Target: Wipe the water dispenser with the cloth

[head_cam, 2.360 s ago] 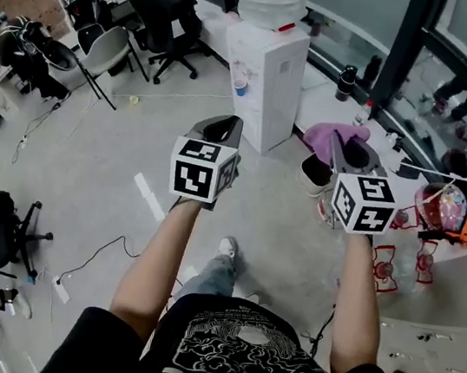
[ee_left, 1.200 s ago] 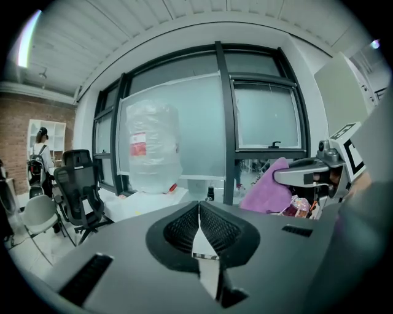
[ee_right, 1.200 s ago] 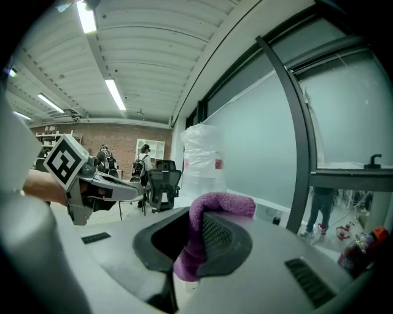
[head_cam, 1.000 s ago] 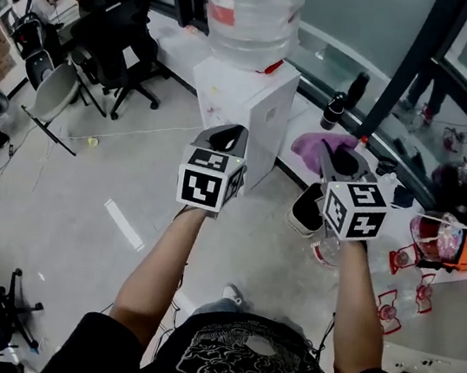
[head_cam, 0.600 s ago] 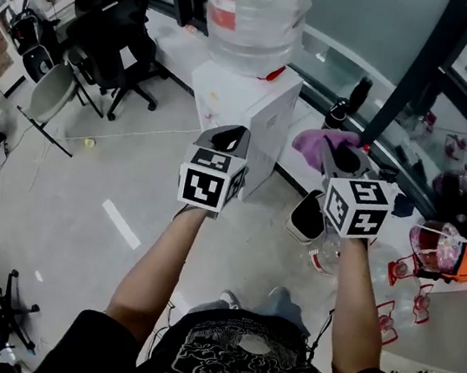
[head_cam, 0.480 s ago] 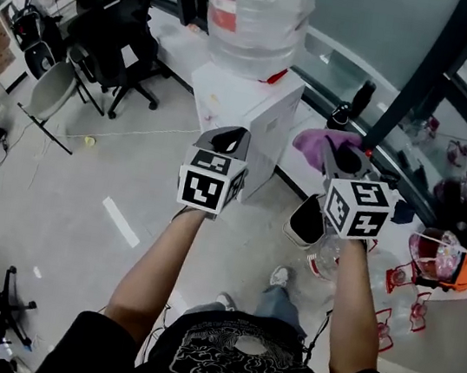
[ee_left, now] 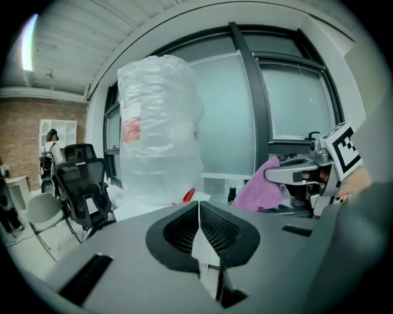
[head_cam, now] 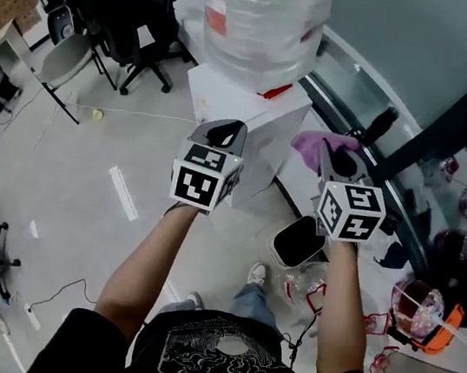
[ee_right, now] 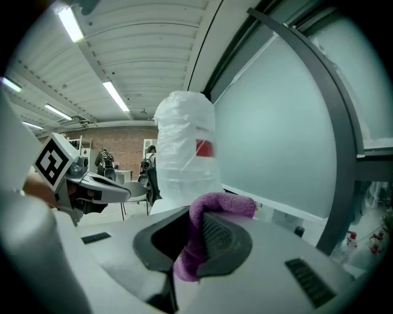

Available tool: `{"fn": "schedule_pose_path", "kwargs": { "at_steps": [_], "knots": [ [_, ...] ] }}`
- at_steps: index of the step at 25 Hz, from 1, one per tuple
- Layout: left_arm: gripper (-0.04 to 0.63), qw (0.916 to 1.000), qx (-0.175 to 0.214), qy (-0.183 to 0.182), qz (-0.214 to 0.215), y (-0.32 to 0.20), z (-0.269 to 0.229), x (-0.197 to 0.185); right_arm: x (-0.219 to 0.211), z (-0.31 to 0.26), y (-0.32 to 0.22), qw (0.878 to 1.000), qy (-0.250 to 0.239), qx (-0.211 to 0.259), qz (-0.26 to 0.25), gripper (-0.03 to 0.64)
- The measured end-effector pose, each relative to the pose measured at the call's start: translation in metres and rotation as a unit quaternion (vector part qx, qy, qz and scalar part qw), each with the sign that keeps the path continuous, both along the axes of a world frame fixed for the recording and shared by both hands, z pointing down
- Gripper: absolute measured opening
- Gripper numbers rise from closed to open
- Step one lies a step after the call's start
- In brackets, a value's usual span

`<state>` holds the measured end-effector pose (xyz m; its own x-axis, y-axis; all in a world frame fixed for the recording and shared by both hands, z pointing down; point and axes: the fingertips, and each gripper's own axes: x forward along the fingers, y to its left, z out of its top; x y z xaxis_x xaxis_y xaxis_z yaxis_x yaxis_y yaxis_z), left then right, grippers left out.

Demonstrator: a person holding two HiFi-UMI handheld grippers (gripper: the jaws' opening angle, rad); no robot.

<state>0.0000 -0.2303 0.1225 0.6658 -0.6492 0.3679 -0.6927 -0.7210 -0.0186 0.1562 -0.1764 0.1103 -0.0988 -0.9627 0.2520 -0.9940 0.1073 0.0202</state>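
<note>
The right gripper (ee_right: 198,236) had its jaws clamped on a soft purple terry cloth (ee_right: 215,207), while the left gripper (ee_left: 199,225) had its jaws pressed together on nothing. Both hovered near the white box-shaped water dispenser (head_cam: 264,129) topped by a large clear plastic bottle (head_cam: 258,18), the cloth beside its upper corner.

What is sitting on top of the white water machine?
A big clear bottle wrapped in crinkly plastic stands on the water machine. A small red thing pokes out at its foot. The bottle covers the middle of the top, so that part is hidden.
</note>
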Motion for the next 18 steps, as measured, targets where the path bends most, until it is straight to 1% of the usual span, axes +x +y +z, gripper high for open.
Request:
{"fn": "schedule_pose_path", "kwargs": {
  "at_steps": [9,13,18],
  "knots": [
    [0.028,0.9974,-0.015,-0.012,-0.069,-0.044,0.020,0.039,0.048,0.040,-0.075,0.997,-0.002,-0.033,-0.070,0.032],
    [0.028,0.9950,-0.022,-0.019,-0.096,-0.053,0.032,0.040,0.051,0.061,-0.103,0.994,-0.002,-0.047,-0.100,0.032],
    [0.028,0.9918,-0.028,-0.030,-0.121,-0.059,0.050,0.034,0.047,0.090,-0.133,0.988,0.023,-0.065,-0.142,0.032]
  ]
}}
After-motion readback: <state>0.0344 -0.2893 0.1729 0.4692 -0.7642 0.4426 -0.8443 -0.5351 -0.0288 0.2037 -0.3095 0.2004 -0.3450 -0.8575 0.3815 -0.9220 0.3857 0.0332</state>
